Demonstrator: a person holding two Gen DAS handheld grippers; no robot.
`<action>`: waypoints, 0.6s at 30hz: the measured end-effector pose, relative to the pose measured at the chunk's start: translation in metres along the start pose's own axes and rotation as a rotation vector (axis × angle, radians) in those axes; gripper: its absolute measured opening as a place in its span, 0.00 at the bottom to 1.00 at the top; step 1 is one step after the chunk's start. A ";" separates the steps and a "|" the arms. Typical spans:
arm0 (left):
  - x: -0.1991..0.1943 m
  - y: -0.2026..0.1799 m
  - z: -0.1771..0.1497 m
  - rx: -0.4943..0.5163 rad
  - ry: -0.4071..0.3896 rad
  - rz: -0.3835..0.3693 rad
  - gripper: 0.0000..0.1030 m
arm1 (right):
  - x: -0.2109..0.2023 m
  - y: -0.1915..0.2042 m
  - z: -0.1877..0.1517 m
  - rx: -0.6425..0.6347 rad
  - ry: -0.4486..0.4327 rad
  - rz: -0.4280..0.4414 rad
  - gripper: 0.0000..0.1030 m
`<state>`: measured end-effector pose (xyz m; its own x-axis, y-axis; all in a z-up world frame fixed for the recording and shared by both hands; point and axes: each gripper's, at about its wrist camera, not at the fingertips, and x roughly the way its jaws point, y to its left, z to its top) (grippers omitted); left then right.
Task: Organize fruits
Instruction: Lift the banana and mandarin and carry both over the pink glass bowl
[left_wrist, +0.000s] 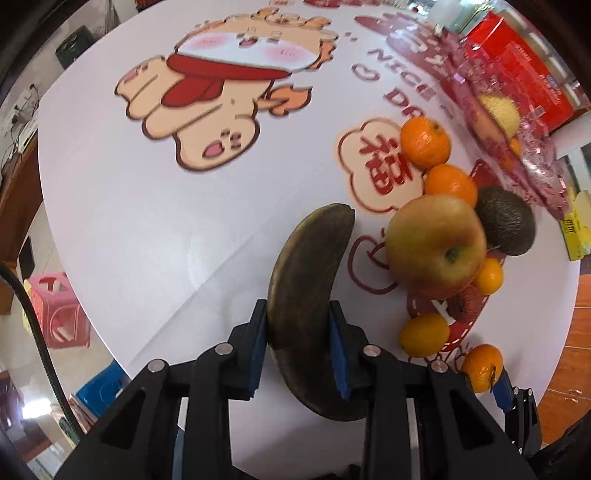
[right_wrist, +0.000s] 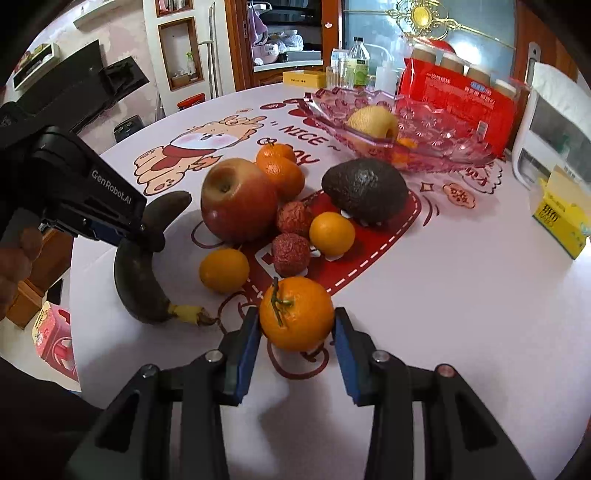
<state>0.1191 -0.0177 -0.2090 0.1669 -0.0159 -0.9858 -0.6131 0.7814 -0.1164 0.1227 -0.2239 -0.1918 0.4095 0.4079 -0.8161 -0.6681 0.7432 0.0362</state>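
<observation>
My left gripper (left_wrist: 298, 325) is shut on a dark, overripe banana (left_wrist: 308, 295), which rests on the table; the banana (right_wrist: 140, 273) shows in the right wrist view with the left gripper (right_wrist: 147, 229) across its middle. My right gripper (right_wrist: 295, 332) brackets a stemmed tangerine (right_wrist: 295, 314) on the table, with small gaps showing at both pads. An apple (right_wrist: 238, 199), an avocado (right_wrist: 364, 190), several small oranges and two dried red fruits (right_wrist: 290, 253) lie in a cluster. A pink glass bowl (right_wrist: 436, 122) at the back holds a yellow pear (right_wrist: 373, 122).
A round table with a white cartoon-print cloth (left_wrist: 147, 206). A red package (right_wrist: 461, 92), a white appliance (right_wrist: 554, 125) and a yellow tissue box (right_wrist: 561, 218) stand at the right. Bottles (right_wrist: 358, 62) stand behind the bowl. A pink stool (left_wrist: 55, 310) is beyond the table edge.
</observation>
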 end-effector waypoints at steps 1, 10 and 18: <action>-0.004 -0.001 0.001 0.010 -0.017 -0.006 0.28 | -0.003 0.001 0.001 0.003 -0.003 -0.006 0.38; -0.053 0.002 0.025 0.118 -0.172 -0.114 0.28 | -0.020 0.004 0.006 0.085 -0.025 -0.063 0.38; -0.099 -0.005 0.068 0.250 -0.274 -0.171 0.28 | -0.034 -0.009 0.031 0.212 -0.083 -0.141 0.38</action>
<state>0.1582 0.0221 -0.1027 0.4705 -0.0184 -0.8822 -0.3576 0.9100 -0.2097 0.1335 -0.2283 -0.1464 0.5446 0.3282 -0.7718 -0.4598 0.8865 0.0526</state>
